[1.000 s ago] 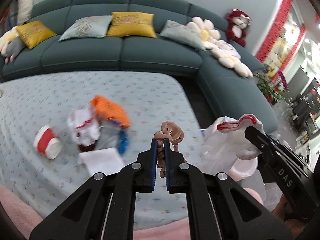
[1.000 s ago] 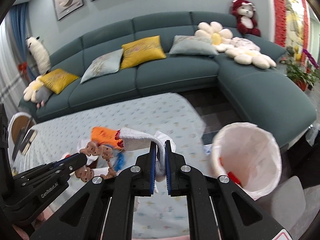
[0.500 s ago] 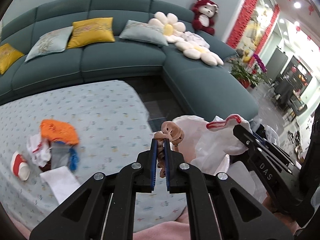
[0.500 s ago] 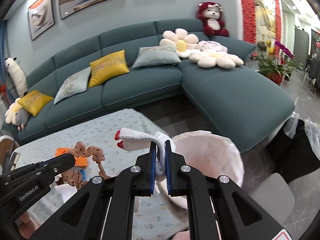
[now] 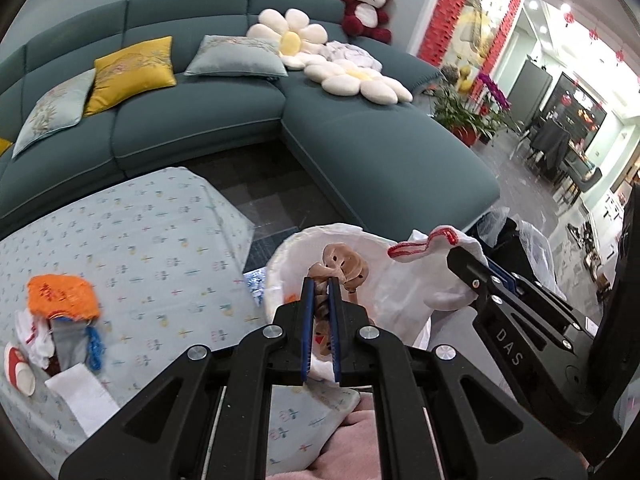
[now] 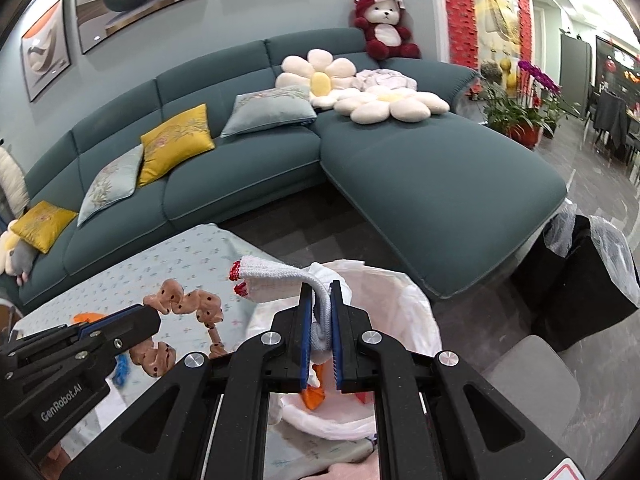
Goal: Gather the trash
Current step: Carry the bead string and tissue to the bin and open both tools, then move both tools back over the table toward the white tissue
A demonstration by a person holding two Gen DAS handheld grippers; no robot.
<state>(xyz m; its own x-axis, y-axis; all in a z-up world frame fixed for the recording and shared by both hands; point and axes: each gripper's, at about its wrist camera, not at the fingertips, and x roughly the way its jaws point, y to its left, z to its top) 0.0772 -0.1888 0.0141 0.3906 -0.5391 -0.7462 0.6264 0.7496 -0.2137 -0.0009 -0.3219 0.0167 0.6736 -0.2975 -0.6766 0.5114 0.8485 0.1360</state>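
My left gripper [image 5: 320, 282] is shut on a crumpled tan spotted wrapper [image 5: 344, 266] and holds it over the open white-lined trash bin [image 5: 280, 264]. The wrapper also shows in the right wrist view [image 6: 188, 306]. My right gripper [image 6: 320, 288] is shut on a white knitted glove with red trim [image 6: 276, 276], held above the same bin [image 6: 416, 300]. The glove shows in the left wrist view [image 5: 436, 240]. More trash lies on the table at left: an orange bag [image 5: 62, 296], white wrappers [image 5: 34, 336], a red-and-white cup [image 5: 16, 368] and a white paper [image 5: 82, 396].
The table has a light blue patterned cloth [image 5: 132, 248]. A teal corner sofa [image 5: 360, 140] with cushions stands behind, dark floor between. A black bin with clear liner [image 6: 588, 272] stands at the right by the sofa end.
Both grippers have swung right from over the table to over the white bin, still holding the wrapper and the glove. The trash pile has slid to the left edge of view.
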